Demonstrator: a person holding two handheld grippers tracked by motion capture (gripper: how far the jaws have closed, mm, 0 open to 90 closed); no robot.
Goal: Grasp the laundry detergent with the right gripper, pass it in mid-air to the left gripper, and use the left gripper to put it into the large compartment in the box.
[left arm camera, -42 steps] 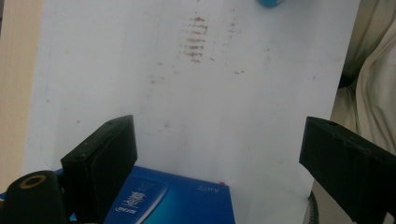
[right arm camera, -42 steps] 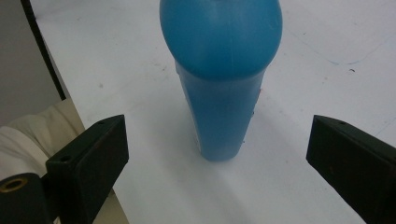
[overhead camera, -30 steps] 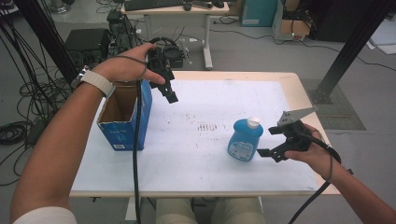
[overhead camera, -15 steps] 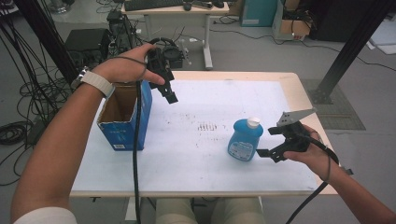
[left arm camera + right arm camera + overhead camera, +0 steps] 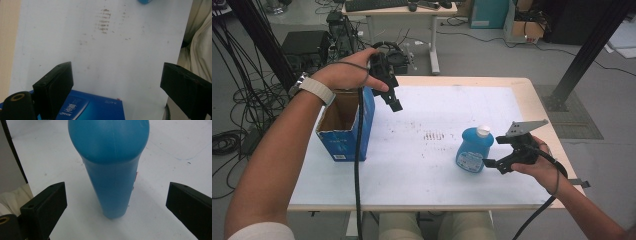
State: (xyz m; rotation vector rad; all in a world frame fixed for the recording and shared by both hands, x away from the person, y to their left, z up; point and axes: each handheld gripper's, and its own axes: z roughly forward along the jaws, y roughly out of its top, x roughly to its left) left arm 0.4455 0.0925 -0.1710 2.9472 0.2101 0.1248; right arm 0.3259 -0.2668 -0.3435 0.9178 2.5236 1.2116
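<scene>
1. Lining up on the blue bottle [image 5: 471,150] with the right gripper [image 5: 497,161], at the near right of the table [image 5: 422,192]; jaws spread wide, holding nothing, one on either side of the bottle's lower body [image 5: 112,182] but apart from it.
2. Judging the step as the approach before a grasp: calls next for easing forward until the body sits between the pads, then closing squarely so the bottle does not tip or skid.
3. Standing upright on its base, long axis vertical, white cap [image 5: 482,131] pointing up; narrow edge facing the gripper.
4. Passing the brown smudges [image 5: 434,135] at mid-table.
5. Hovering farther off with the left gripper [image 5: 393,102] above the open blue box [image 5: 346,125] at the table's left; jaws wide apart and empty, aimed down over the box's edge [image 5: 92,107]. Likely the bottle's destination, though that is a guess.
</scene>
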